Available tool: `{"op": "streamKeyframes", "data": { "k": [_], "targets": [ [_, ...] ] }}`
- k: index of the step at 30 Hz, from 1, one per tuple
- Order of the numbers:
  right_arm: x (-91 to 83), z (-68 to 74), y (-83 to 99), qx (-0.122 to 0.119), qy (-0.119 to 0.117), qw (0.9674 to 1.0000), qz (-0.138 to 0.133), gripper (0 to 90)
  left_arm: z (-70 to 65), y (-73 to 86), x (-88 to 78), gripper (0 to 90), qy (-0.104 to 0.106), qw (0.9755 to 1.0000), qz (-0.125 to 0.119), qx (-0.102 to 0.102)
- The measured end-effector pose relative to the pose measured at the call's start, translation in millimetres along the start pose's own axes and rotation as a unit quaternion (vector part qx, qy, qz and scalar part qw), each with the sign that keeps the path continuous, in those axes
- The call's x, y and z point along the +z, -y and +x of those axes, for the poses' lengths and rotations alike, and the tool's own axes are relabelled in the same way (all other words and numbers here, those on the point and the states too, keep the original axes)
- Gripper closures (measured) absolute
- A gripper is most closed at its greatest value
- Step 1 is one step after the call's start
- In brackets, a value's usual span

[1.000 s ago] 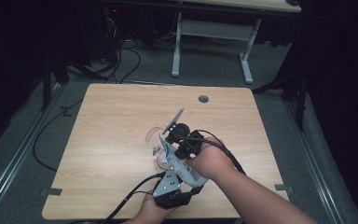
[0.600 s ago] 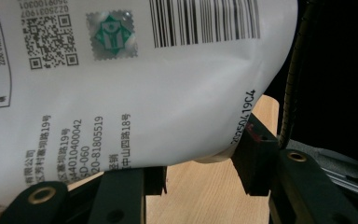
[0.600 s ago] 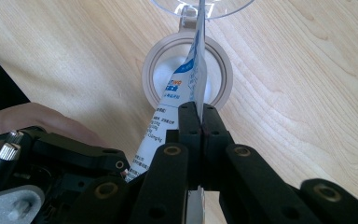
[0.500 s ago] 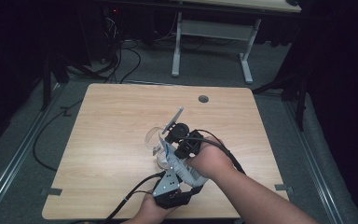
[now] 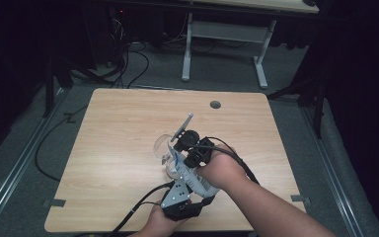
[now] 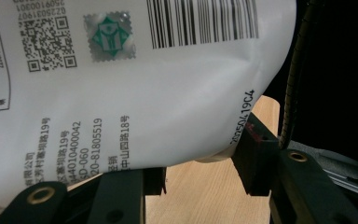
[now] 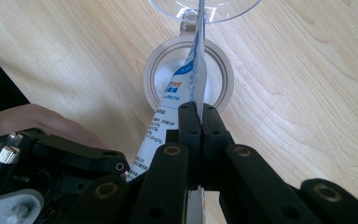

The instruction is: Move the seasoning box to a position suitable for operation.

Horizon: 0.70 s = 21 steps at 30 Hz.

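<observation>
- The white pouch (image 6: 121,84) with printed text and a barcode sits between both claws, just past the middle of the table (image 5: 113,148) toward 5 o'clock
- The left claw (image 6: 200,179), coming in from 6 o'clock in the high view, is clamped on the wide body of the pouch, one jaw on each side
- The right claw (image 7: 199,123) is pressed together on a thin edge of the pouch
- In the right gripper view, a round beige lid (image 7: 189,79) lies flat on the table at 12 o'clock from that claw, under the pouch
- A clear glass (image 7: 205,9) stands just beyond the lid, touching it or nearly so
</observation>
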State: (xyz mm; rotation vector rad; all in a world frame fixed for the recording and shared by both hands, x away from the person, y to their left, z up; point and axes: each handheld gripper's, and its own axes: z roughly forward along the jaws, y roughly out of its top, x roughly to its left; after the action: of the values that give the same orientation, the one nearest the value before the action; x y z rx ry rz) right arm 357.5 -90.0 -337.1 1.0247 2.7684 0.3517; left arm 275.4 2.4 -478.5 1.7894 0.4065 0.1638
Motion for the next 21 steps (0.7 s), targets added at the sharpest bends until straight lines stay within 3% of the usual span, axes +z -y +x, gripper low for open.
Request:
{"op": "streamKeyframes", "data": {
  "k": [21],
  "targets": [
    [0.2, 0.3, -0.6, 0.001, -0.002, 1.0, 0.001, 89.8, -0.3, -0.2, -0.5, 58.6, 0.001, 1.0, 0.0, 0.0]
  ]
}}
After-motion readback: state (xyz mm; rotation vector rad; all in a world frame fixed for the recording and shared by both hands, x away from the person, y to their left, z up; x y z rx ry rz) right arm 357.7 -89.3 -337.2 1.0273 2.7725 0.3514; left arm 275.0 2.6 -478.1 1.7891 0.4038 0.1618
